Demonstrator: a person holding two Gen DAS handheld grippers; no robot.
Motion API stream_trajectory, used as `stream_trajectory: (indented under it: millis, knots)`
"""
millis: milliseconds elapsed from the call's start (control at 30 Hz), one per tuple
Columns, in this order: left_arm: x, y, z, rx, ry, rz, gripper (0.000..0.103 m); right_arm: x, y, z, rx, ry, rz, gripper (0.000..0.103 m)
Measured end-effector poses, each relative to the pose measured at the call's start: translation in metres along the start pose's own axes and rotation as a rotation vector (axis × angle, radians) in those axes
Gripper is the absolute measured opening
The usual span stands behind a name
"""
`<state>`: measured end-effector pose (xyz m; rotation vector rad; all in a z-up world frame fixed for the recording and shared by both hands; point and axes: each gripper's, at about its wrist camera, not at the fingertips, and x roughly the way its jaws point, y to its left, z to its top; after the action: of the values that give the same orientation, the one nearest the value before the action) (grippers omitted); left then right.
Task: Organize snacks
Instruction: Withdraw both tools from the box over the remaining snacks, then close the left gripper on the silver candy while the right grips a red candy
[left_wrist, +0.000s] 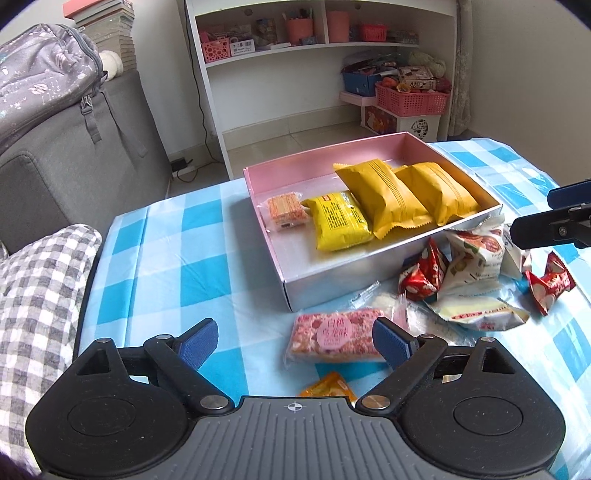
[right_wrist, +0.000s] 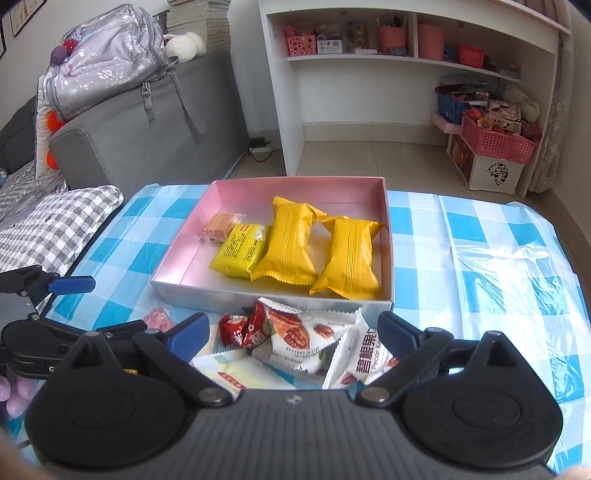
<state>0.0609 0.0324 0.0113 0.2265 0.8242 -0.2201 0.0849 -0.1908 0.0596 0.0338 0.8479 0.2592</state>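
Pink box (right_wrist: 295, 188) w/ yellow packets (right_wrist: 291, 245) is sitting on checked cloth (left_wrist: 177, 258). Left gripper (left_wrist: 293, 339), fingers spread, is hovering over pink snack bar (left_wrist: 332, 332); right gripper (right_wrist: 291, 332), also spread, over pecan packs (right_wrist: 306, 332) beside box.
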Motion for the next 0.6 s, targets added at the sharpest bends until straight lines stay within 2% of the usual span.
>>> stream_trajectory:
  millis: [333, 600]
  knots:
    - [-0.016, -0.002, -0.04, 0.028, -0.007, -0.059, 0.093, -0.007, -0.001, -0.032, 0.011, -0.005, 0.021, 0.1]
    - [-0.02, -0.002, -0.066, 0.082, -0.003, -0.115, 0.093, -0.009, -0.013, -0.051, 0.007, 0.014, -0.017, 0.1]
